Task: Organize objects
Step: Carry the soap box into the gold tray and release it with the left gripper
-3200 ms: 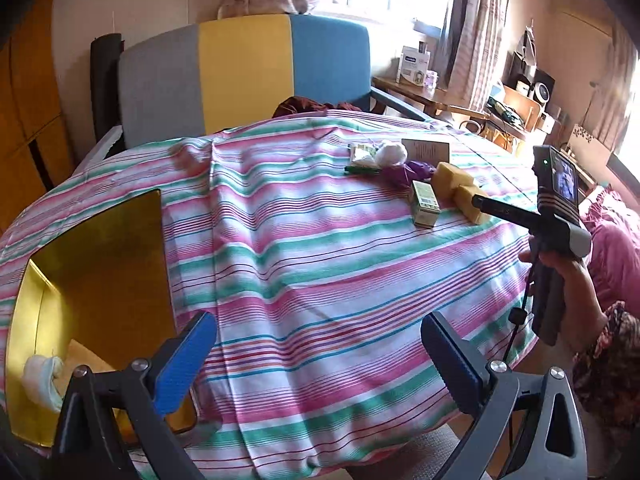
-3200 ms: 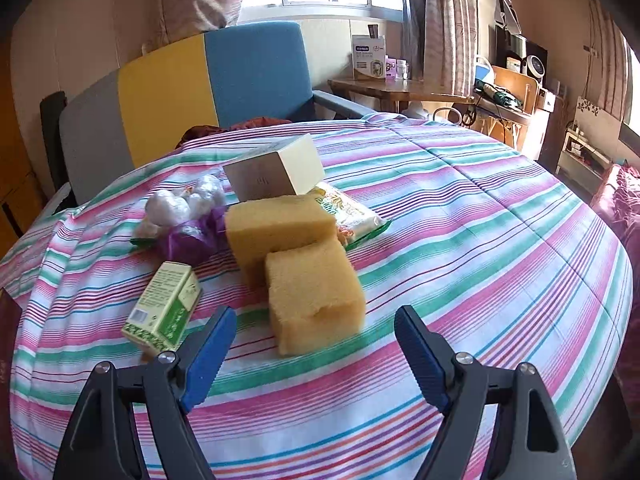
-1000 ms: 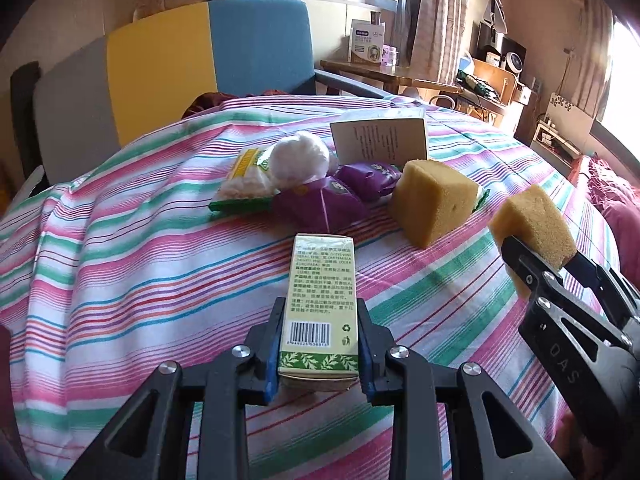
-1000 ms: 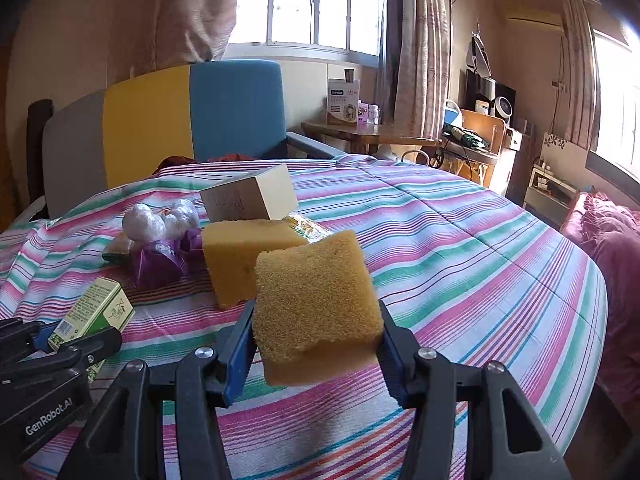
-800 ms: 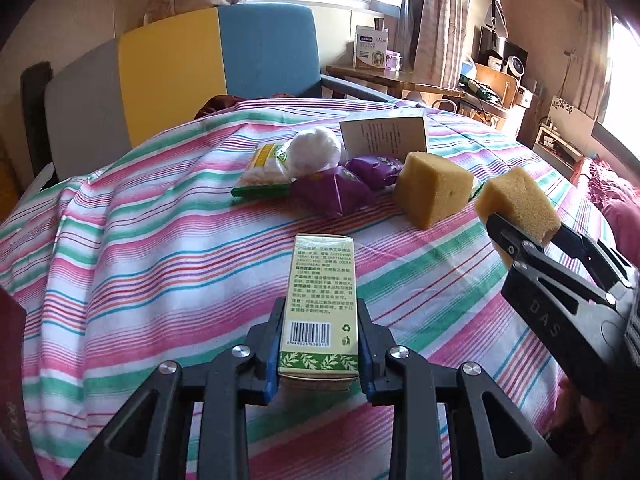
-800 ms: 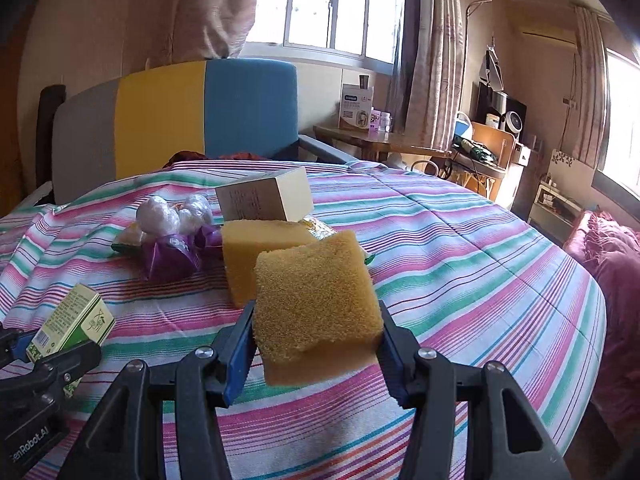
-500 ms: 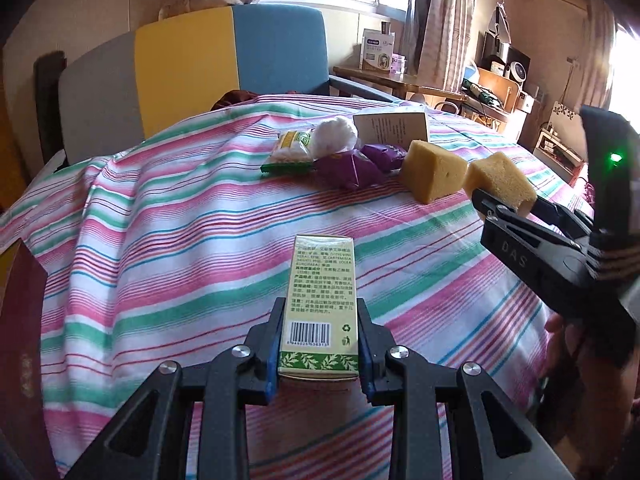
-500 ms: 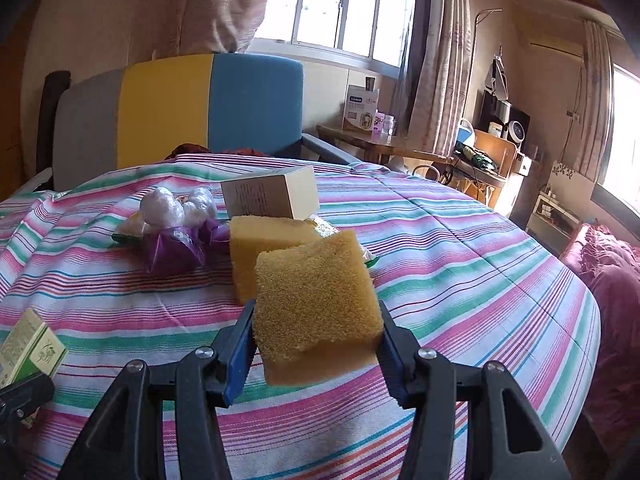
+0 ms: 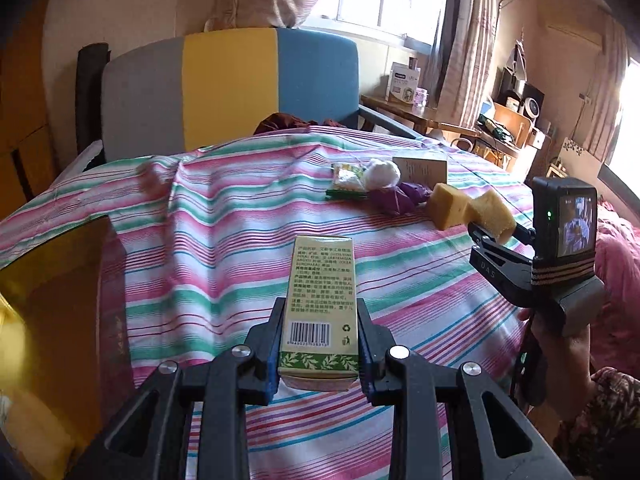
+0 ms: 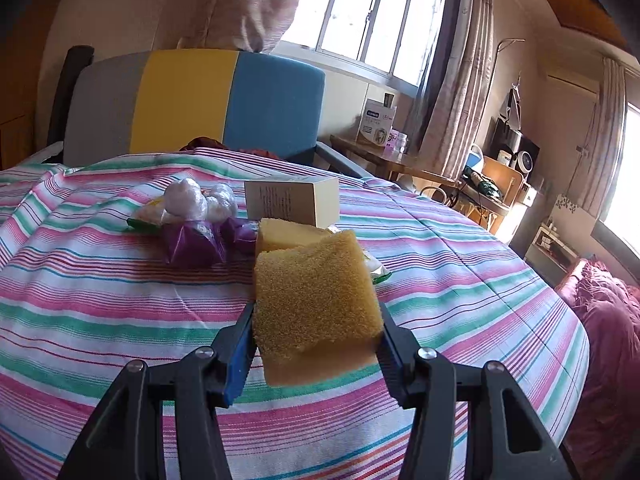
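Your left gripper [image 9: 319, 346] clamps the green carton [image 9: 321, 302], your right gripper [image 10: 316, 334] the sponge [image 10: 314, 302]; next, carry both to the gold tray [image 9: 52, 300].

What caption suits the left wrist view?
Left claw grips a green carton above the striped tablecloth; right claw holds a sponge.

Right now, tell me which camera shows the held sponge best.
The right wrist view: the held sponge fills the centre, clamped in the right hand-held gripper, texture plain. The left wrist view shows it only small, at the right, from the side.
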`<action>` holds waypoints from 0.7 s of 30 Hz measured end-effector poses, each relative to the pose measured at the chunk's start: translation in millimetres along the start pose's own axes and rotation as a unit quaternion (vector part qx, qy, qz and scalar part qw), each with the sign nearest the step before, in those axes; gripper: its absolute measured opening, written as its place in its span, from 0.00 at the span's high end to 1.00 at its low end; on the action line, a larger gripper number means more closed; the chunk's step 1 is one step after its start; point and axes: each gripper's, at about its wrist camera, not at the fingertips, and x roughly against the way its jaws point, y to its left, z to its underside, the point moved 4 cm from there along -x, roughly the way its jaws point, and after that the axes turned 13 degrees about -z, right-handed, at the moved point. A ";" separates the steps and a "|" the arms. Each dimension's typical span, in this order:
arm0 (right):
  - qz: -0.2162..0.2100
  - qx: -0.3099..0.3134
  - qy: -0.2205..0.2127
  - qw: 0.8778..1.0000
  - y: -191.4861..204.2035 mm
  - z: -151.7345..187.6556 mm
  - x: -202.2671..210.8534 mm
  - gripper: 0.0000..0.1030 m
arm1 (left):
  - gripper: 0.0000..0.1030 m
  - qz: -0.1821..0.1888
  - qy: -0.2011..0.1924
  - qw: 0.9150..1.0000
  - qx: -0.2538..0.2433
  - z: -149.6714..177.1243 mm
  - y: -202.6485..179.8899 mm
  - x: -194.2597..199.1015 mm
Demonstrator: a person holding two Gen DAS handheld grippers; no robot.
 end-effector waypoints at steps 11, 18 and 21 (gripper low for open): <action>-0.006 0.033 0.004 0.999 12.4 0.4 -1.0 0.47 | 0.70 -0.075 0.022 0.993 0.094 13.4 105.0 13.0; -0.008 0.070 0.003 0.998 28.8 0.8 0.4 0.47 | 0.70 -0.123 0.047 0.980 0.152 25.9 168.5 6.3; -0.014 0.083 0.006 0.996 34.9 1.3 0.6 0.47 | 0.70 -0.138 0.061 0.972 0.179 30.4 196.1 2.2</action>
